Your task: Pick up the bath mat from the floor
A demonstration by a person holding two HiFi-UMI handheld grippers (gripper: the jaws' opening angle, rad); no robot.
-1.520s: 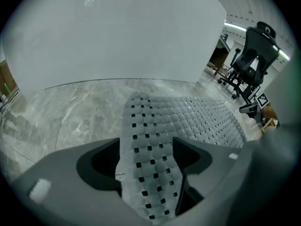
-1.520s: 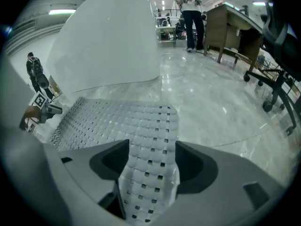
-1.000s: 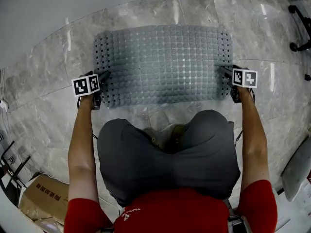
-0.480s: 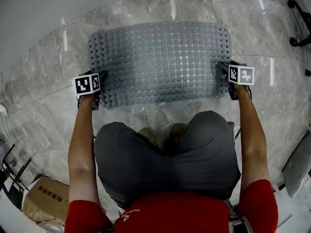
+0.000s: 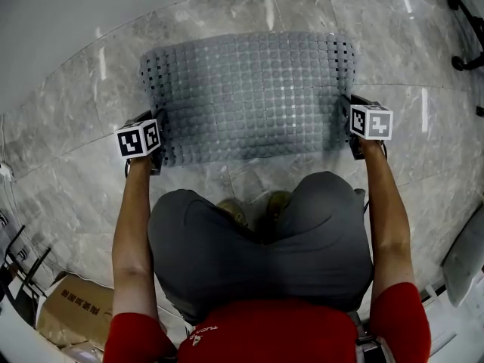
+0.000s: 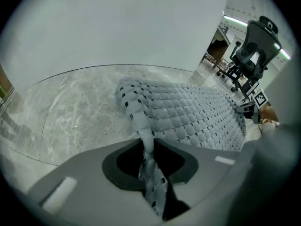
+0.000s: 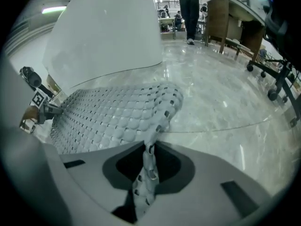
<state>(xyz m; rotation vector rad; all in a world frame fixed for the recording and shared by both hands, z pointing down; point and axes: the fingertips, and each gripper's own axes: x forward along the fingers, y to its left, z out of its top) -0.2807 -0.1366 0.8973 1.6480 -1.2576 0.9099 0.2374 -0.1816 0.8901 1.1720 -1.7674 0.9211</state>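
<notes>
A grey bath mat (image 5: pixel 249 93) with a bumpy grid and small holes lies on the marble floor ahead of my knees. Its side edges are lifted and curl upward. My left gripper (image 5: pixel 156 144) holds the mat's near left corner, and in the left gripper view the mat edge (image 6: pixel 149 149) is pinched between the closing jaws. My right gripper (image 5: pixel 345 127) grips the right edge, and in the right gripper view the mat (image 7: pixel 117 114) runs into the closing jaws, its edge (image 7: pixel 149 164) squeezed there.
A white curved wall (image 5: pixel 91 6) rises just beyond the mat. A cardboard box (image 5: pixel 64 308) lies at the lower left. Office chair bases (image 5: pixel 465 29) stand at the far right. A person (image 7: pixel 190 8) and a wooden desk (image 7: pixel 235 18) show far off in the right gripper view.
Both grippers have closed on the mat's side edges. The edges have lifted off the floor and the mat now looks narrower, bowed between the two grippers.
</notes>
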